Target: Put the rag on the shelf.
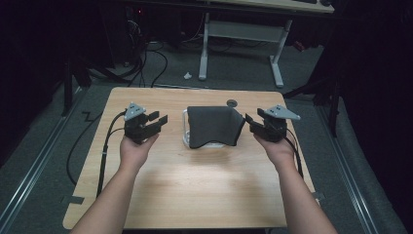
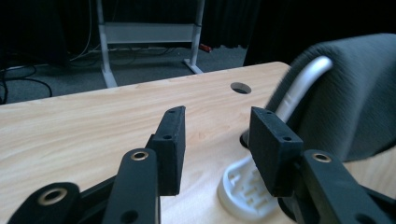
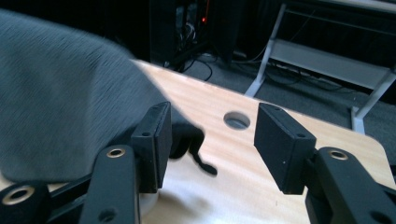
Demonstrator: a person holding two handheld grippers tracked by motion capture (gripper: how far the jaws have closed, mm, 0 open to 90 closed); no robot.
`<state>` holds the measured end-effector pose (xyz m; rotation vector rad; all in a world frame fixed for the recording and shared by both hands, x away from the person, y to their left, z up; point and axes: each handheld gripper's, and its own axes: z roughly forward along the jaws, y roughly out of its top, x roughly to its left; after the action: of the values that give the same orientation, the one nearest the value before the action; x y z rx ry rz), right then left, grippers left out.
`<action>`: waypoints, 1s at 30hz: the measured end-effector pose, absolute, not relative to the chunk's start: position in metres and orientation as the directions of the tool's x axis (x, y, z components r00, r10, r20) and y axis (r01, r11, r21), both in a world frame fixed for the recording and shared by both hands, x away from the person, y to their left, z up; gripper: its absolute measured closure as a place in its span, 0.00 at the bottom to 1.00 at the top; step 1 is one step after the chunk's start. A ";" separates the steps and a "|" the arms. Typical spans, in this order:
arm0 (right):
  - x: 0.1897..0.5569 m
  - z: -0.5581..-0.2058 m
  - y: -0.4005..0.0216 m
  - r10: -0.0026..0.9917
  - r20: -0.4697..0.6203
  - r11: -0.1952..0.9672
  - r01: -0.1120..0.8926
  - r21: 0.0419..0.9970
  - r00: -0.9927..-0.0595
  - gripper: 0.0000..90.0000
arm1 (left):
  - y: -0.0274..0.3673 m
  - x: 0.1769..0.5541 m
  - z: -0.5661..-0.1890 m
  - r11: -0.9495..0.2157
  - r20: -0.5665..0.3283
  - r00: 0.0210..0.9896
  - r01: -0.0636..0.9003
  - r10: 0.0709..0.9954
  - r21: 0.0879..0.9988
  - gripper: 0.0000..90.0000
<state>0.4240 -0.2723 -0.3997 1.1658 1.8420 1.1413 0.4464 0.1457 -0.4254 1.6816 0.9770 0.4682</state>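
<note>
High view: I see a dark grey cloth (image 1: 214,126) draped over a white rack (image 1: 185,127) at the middle of the table (image 1: 195,190). My left gripper (image 1: 159,119) sits just left of it, my right gripper (image 1: 249,121) just right; both have their jaws spread with nothing between them. Left gripper view has the rack's white base (image 2: 240,189) beside the right-hand jaw
</note>
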 end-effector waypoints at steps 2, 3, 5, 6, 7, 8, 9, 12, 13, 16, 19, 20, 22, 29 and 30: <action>0.413 -0.402 -0.272 0.921 -0.091 0.229 0.338 0.913 -0.379 0.52 | 0.151 0.436 -0.427 -0.076 -0.170 0.586 0.371 0.792 0.925 0.62; 0.409 -0.403 -0.272 0.920 -0.090 0.227 0.333 0.915 -0.381 0.51 | 0.154 0.430 -0.429 -0.075 -0.173 0.589 0.372 0.789 0.925 0.62; 0.399 -0.405 -0.270 0.921 -0.093 0.238 0.356 0.904 -0.379 0.49 | 0.158 0.417 -0.432 -0.084 -0.164 0.596 0.367 0.786 0.926 0.62; 0.393 -0.407 -0.270 0.919 -0.102 0.243 0.343 0.908 -0.381 0.50 | 0.159 0.411 -0.434 -0.097 -0.156 0.601 0.367 0.784 0.925 0.61; 0.386 -0.409 -0.270 0.918 -0.108 0.243 0.326 0.913 -0.382 0.50 | 0.160 0.404 -0.437 -0.107 -0.148 0.605 0.365 0.782 0.925 0.61; 0.379 -0.412 -0.270 0.918 -0.115 0.248 0.322 0.913 -0.380 0.49 | 0.162 0.396 -0.441 -0.115 -0.146 0.611 0.367 0.778 0.923 0.61; 0.371 -0.415 -0.269 0.914 -0.132 0.268 0.326 0.906 -0.384 0.48 | 0.162 0.391 -0.443 -0.117 -0.146 0.615 0.367 0.775 0.923 0.61; 0.350 -0.424 -0.268 0.911 -0.143 0.279 0.323 0.905 -0.387 0.48 | 0.164 0.371 -0.456 -0.146 -0.138 0.634 0.374 0.761 0.916 0.60; 0.345 -0.426 -0.268 0.909 -0.144 0.281 0.320 0.905 -0.390 0.48 | 0.165 0.365 -0.461 -0.151 -0.146 0.639 0.387 0.755 0.910 0.60; 0.326 -0.438 -0.267 0.909 -0.133 0.275 0.329 0.903 -0.396 0.48 | 0.165 0.345 -0.477 -0.174 -0.155 0.654 0.409 0.740 0.896 0.60; 0.310 -0.453 -0.264 0.908 -0.129 0.281 0.351 0.893 -0.398 0.48 | 0.163 0.327 -0.493 -0.207 -0.157 0.666 0.434 0.730 0.877 0.59; 0.306 -0.459 -0.263 0.907 -0.124 0.282 0.361 0.889 -0.402 0.48 | 0.162 0.322 -0.497 -0.217 -0.159 0.670 0.442 0.725 0.871 0.58; 0.298 -0.472 -0.258 0.904 -0.123 0.296 0.390 0.872 -0.409 0.48 | 0.161 0.310 -0.506 -0.237 -0.155 0.675 0.450 0.721 0.861 0.58; 0.273 -0.512 -0.244 0.904 -0.122 0.320 0.458 0.829 -0.410 0.47 | 0.148 0.280 -0.524 -0.287 -0.170 0.694 0.491 0.699 0.822 0.57; 0.269 -0.516 -0.243 0.901 -0.119 0.323 0.461 0.826 -0.416 0.47 | 0.144 0.279 -0.525 -0.299 -0.173 0.706 0.492 0.687 0.818 0.57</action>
<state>0.2690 -0.2432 -0.5163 1.1965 2.0098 0.9792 0.2788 0.1444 -0.5250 1.9640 0.9065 0.2596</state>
